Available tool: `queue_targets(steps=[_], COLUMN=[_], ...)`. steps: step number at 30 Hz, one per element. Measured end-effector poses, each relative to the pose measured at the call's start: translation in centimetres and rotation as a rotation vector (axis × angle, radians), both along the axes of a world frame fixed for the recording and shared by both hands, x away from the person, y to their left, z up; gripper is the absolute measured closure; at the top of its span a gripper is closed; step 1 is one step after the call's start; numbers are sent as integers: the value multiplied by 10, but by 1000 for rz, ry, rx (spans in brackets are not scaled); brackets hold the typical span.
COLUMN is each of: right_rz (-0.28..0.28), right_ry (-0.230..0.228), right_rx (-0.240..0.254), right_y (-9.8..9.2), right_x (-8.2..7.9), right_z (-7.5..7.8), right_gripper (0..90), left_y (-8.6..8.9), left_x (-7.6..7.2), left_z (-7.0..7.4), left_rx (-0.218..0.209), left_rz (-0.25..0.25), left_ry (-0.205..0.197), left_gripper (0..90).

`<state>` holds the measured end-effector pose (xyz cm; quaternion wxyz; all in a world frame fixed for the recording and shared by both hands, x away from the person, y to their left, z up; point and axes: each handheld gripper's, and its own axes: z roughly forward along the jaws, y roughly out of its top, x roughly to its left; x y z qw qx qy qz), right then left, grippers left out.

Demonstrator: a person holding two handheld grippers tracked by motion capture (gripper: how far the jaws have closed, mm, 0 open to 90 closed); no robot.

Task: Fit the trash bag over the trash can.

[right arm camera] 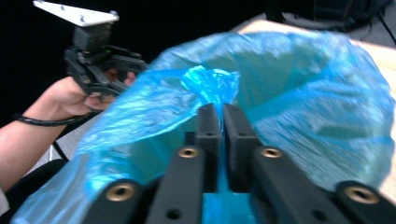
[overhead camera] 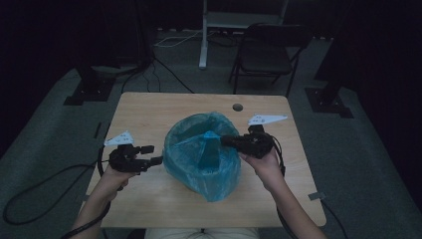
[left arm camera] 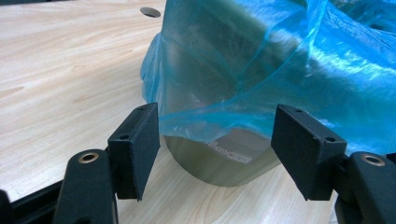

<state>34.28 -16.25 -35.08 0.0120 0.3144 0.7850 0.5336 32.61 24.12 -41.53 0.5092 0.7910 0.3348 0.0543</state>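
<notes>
A blue plastic bag (overhead camera: 201, 152) drapes over a round bin in the middle of the wooden table (overhead camera: 149, 112). My right gripper (overhead camera: 222, 141) is shut on a pinch of the blue bag (right arm camera: 210, 81) at its rim, the film bunched between the two jaws. My left gripper (overhead camera: 152, 154) stands open just left of the bin, nothing between its pads. In the left gripper view the grey bin wall (left arm camera: 219, 161) shows below the bag's hem (left arm camera: 261, 65), with my left gripper (left arm camera: 217, 154) apart from it.
A round cable hole (overhead camera: 237, 107) sits near the table's far edge. A folding chair (overhead camera: 266, 52) and a stand's legs are beyond the table. Cables trail on the floor at the left.
</notes>
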Motion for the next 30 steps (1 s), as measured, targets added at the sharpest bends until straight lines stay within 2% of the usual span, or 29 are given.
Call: queue_targets(steps=[1, 4, 9, 10, 11, 12, 15, 17, 18, 21, 23, 26, 27, 29, 30], right_rz=[29, 48, 122, 134, 134, 142, 198, 201, 208, 214, 221, 222, 224, 221, 223], right_ry=[-16, -47, -51, -62, -62, -72, -86, -90, -86, -86, -77, -76, -74, -75, -74], right_rx=[35, 38, 69, 57, 57, 52, 61, 62, 68, 76, 83, 87, 90, 92, 96], right_y=[0, 2, 12, 15, 15, 19, 31, 32, 33, 32, 32, 31, 31, 30, 29], right_x=[-6, -16, -30, -33, -33, -35, -44, -45, -46, -47, -47, -47, -48, -48, -49], right_z=[6, 14, 21, 23, 23, 24, 30, 30, 31, 32, 32, 32, 31, 31, 30], right_gripper=[895, 895, 894, 895, 895, 895, 894, 894, 894, 894, 894, 894, 894, 895, 894], left_y=[0, -1, -8, -11, -11, -17, -25, -31, -33, -39, -43, -48, -47, -46, -41], left_x=[-2, -9, -24, -26, -26, -27, -23, -20, -18, -11, -8, -9, -11, -13, -19], left_z=[3, 11, 29, 33, 33, 40, 48, 51, 52, 53, 53, 52, 53, 53, 55], left_rx=[-4, -10, -10, 1, 1, 24, 40, 51, 51, 28, 38, 64, 52, 39, 13], left_rz=[-12, -37, -93, -98, -98, -112, -125, -139, -143, -167, -173, -161, -158, -165, -176], left_ry=[-8, -38, -86, -98, -98, -119, -139, -150, -155, -157, -147, -155, -162, -162, -169], left_gripper=[334, 334, 333, 333, 333, 333, 333, 335, 364, 530, 616, 805, 864, 900, 900])
